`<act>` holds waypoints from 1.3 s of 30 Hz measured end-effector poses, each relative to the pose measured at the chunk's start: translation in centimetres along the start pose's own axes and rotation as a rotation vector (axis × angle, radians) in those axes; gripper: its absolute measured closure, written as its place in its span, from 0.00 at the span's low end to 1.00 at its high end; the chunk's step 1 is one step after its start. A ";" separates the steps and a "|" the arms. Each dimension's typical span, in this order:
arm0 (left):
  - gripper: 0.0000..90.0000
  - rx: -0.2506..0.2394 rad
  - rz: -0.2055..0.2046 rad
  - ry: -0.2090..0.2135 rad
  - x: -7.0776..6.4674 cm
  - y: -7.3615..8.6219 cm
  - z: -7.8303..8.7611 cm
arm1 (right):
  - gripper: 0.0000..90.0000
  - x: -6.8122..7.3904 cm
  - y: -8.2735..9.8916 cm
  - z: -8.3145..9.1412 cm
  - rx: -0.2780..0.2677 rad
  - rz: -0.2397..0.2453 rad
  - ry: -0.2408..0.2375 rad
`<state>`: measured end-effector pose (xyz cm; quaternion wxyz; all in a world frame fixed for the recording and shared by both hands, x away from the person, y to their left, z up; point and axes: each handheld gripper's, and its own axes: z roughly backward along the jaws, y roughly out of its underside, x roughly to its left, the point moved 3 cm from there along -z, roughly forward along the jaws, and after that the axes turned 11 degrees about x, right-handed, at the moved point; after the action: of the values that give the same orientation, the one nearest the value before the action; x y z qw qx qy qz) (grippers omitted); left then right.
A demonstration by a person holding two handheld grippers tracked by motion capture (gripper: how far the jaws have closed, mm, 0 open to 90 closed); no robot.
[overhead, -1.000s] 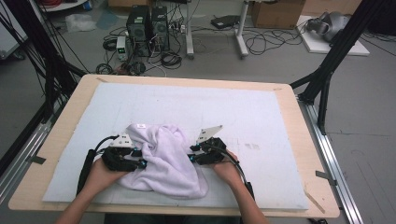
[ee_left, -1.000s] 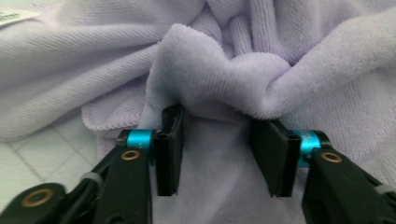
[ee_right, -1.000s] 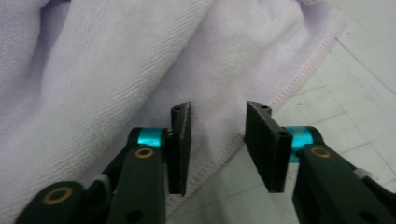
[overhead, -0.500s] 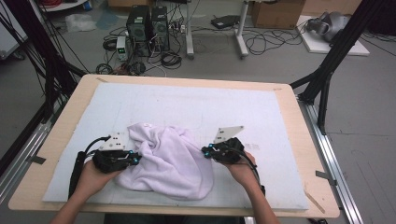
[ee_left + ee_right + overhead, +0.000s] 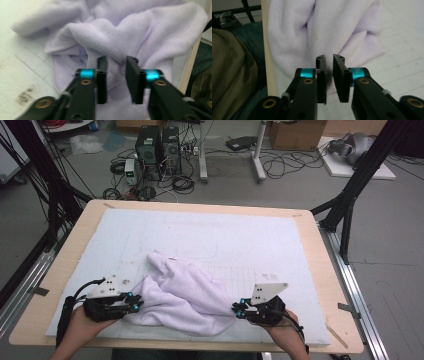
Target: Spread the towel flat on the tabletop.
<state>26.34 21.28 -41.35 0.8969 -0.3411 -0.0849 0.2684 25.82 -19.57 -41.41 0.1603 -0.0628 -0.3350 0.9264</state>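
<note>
I am pinching the crumpled pale-lilac terry towel (image 5: pixel 182 292), lying on the white table mat's (image 5: pixel 250 235) near half, in both left gripper (image 5: pixel 116 75) and right gripper (image 5: pixel 329 75), jaws just easing wider, so the shallow folds risk slipping free.

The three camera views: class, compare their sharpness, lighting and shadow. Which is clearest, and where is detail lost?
High view: evenly lit and sharpest, though the crumpled pale lilac terry towel looks soft. Left gripper view: the towel is blurred and washed out near the top, while the left hand-held gripper reads fairly crisp. Right gripper view: the right hand-held gripper is dark, shadow lies between its jaws, and the towel is hazy.
</note>
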 end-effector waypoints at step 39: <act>0.84 -0.038 0.046 0.007 4.0 -5.1 -3.7 | 0.82 -13.4 -3.7 1.9 -0.014 -0.223 0.332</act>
<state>33.10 18.13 -40.95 0.8841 -0.3610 -0.0788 0.2861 38.95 -22.58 -37.43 0.3147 -0.1784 -0.3151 0.8774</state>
